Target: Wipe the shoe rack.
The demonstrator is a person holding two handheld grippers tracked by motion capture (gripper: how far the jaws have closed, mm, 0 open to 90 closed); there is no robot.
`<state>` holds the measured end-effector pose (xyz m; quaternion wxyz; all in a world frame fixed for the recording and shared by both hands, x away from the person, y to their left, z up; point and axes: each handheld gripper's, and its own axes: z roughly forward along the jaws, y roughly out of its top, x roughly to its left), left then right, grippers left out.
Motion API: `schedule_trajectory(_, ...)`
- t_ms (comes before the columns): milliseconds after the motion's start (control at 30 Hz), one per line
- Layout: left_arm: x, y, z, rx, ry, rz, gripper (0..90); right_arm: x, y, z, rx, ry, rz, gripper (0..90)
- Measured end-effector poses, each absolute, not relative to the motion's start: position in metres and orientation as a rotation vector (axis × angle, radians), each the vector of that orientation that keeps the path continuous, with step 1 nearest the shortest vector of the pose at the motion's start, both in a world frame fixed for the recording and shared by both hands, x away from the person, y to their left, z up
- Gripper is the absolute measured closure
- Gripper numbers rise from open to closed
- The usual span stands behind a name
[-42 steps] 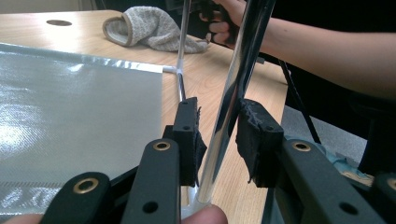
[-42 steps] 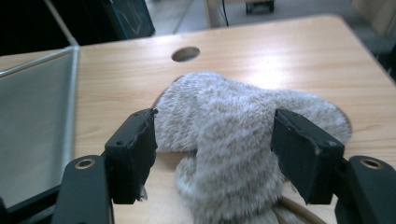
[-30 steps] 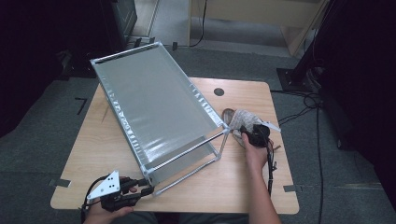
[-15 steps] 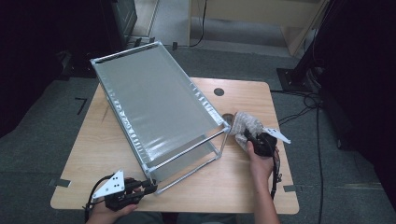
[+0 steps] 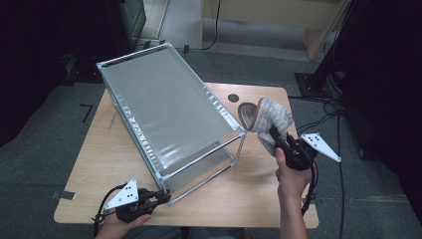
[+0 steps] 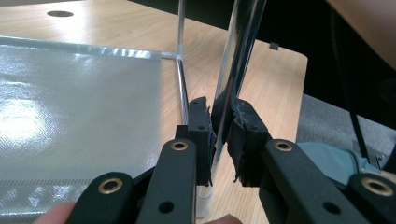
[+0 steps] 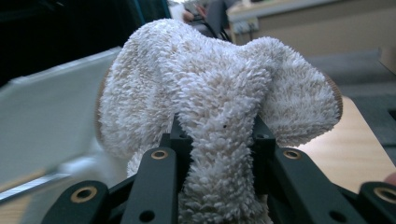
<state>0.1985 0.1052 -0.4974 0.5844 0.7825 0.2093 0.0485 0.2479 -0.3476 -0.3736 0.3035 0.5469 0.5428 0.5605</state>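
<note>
slipper lifted, rack steadied, placing not yet done
right gripper (image 5: 276, 137) clamps the fuzzy slipper (image 5: 266, 117) beside the rack (image 5: 164, 107); left gripper (image 5: 161, 198) pinches its near corner post (image 6: 233, 70).

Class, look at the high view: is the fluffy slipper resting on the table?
No: the right tongs hold the slipper lifted above the table, beside the metal rack.

I work in what looks like a lab or test room: a plain wooden table (image 5: 249, 199) on grey carpet (image 5: 45, 149), loose cables (image 5: 323, 119) trailing at the right, dark equipment stands (image 5: 328, 64) and a pale cabinet (image 5: 278, 25) at the far side.
</note>
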Motion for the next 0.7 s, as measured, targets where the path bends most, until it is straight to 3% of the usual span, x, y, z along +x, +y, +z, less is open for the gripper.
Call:
schedule_trajectory(200,0.200,0.102,-0.496,1.848,0.455,0.121,79.9,0.235,-0.321,-0.358,1.307,1.468,1.535,70.4)
schedule_trajectory(467,0.195,0.094,-0.496,1.854,0.428,0.117,80.2,0.240,-0.270,-0.374,1.191,1.645,1.483,70.0)
schedule_trajectory(700,0.195,0.090,-0.497,1.848,0.436,0.116,80.1,0.234,-0.256,-0.374,1.160,1.685,1.504,69.6)
